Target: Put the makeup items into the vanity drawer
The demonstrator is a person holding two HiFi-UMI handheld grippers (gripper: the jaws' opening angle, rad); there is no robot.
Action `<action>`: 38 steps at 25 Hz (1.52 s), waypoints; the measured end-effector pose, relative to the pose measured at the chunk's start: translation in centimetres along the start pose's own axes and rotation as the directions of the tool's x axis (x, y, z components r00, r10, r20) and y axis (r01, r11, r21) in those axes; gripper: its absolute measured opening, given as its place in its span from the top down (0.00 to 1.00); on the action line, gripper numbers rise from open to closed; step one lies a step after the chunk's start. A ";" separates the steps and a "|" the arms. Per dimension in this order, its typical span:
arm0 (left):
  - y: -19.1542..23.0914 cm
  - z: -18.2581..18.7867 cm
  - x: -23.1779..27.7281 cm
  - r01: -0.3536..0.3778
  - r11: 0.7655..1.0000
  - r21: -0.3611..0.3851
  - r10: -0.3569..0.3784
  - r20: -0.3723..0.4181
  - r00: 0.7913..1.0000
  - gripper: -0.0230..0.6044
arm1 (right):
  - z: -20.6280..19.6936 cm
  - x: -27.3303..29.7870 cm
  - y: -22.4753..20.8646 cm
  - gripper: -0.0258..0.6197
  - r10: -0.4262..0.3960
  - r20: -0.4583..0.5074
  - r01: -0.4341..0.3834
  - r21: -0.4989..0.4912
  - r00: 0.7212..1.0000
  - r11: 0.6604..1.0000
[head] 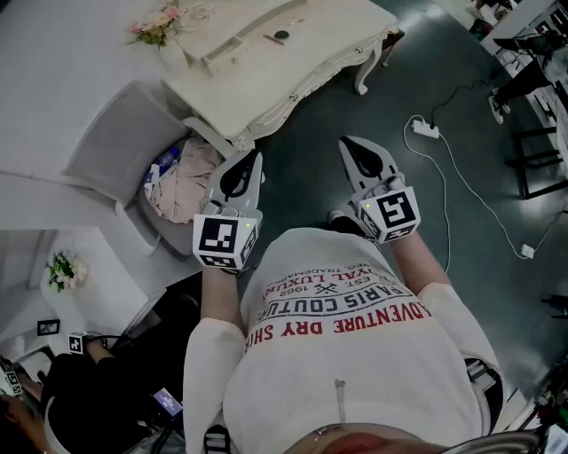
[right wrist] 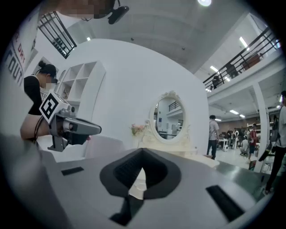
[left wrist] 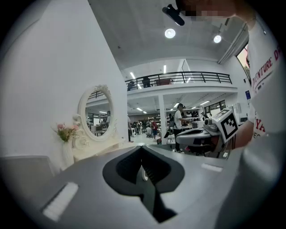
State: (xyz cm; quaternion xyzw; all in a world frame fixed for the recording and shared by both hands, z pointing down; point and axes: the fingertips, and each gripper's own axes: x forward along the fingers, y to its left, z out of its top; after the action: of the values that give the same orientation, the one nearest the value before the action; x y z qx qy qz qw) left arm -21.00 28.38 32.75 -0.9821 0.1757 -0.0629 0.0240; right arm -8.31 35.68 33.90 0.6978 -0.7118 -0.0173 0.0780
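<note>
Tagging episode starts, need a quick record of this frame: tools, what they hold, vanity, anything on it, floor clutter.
left tool: shut, empty, held in front of the chest
right tool: shut, empty, level with the left one, apart from it
vanity: white, ahead of both tools, untouched
on vanity: flowers, small dark round item
chair: beside vanity, pink cloth on seat
floor: power strip with white cable
drawer: cannot tell if open
</note>
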 end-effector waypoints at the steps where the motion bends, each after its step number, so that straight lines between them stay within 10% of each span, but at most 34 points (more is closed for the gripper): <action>1: 0.0 -0.1 0.2 0.000 1.000 -0.002 0.000 -0.002 1.000 0.95 | -0.1 0.0 -0.1 0.95 0.000 0.000 0.000 0.001 1.000 1.000; 19: 0.3 -0.5 3.7 0.031 0.999 -0.043 -0.031 0.002 1.000 0.95 | -0.2 0.9 -2.8 0.95 -0.021 0.005 0.021 0.024 1.000 0.999; 22: 0.6 -0.8 4.2 0.030 0.998 -0.054 -0.030 0.002 1.000 0.95 | -0.9 1.7 -3.1 0.60 0.000 -0.017 0.001 0.063 1.000 0.998; 38: 4.7 -3.2 13.9 -0.120 0.989 -0.091 0.113 -0.077 0.991 0.95 | -5.5 10.5 -12.0 0.59 0.174 -0.082 -0.167 0.089 0.981 0.982</action>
State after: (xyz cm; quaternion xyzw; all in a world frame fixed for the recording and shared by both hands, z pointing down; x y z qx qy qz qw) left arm -10.08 19.03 37.24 -0.9673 0.2363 -0.0884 -0.0255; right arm 4.17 25.35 38.62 0.6368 -0.7650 0.0496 0.0823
